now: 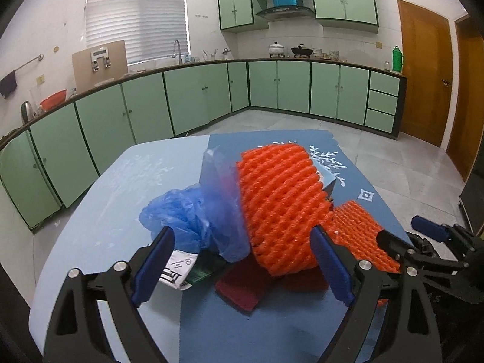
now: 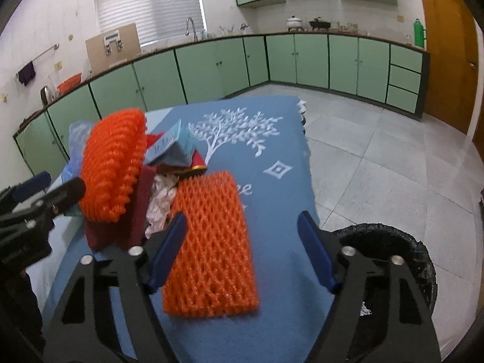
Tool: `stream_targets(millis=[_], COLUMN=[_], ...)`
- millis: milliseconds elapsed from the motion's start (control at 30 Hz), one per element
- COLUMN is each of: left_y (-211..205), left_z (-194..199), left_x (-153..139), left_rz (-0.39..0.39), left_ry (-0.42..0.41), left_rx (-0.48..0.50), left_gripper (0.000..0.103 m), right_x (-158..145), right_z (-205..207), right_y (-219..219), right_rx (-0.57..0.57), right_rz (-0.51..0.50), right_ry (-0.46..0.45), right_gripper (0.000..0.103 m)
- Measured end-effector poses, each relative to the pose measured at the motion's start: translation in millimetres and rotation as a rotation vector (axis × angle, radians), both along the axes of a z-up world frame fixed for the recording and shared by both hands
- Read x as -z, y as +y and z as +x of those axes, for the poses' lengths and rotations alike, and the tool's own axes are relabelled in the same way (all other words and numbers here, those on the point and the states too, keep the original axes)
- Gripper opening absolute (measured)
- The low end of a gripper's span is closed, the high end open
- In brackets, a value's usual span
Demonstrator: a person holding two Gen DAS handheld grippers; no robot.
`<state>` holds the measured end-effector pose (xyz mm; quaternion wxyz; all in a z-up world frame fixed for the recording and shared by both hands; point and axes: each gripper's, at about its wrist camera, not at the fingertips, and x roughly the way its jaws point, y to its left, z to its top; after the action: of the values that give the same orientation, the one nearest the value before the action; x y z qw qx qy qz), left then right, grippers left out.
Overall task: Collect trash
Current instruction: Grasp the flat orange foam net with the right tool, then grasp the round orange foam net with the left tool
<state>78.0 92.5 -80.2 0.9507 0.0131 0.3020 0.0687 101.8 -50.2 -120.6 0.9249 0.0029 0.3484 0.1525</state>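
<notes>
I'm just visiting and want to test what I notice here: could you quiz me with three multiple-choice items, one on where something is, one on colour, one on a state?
1. Where is the bin? A on the table; B on the floor beside the table; C on the counter.
2. What colour is the flat foam net? A orange; B green; C white.
3. How is the right gripper? A shut on the net; B open; C out of view.

B: its black-lined rim sits below the table edge. A: bright orange. B: the net lies between its fingers, untouched.
</notes>
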Motion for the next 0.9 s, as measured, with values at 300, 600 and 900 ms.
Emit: stream_targets(millis=[300,600,900], left_y=[-3.2,-10.6,-32.4], left_z=[0.7,3.6,21.8], left_x=[2.9,1.8,3.3], left_rz=[-0.013,-0.021,-0.017], left_ry=[0.009,-0.001,0.002], left_rx=[0.011,0.04,0.074], left_gripper=[0.089,0.087,0.075], right_x=[14.9,-2.1,-11.2], right_z=[1.9,-4.6,2.2], right_y=[11.5,-4.9,-27.0], right_rx=[-0.076,-0.044,0.012], right_rz=[-0.023,0.024,0.017], right_ry=[0.089,0.04,0.012], right_gripper=[0.02,0.01,0.01])
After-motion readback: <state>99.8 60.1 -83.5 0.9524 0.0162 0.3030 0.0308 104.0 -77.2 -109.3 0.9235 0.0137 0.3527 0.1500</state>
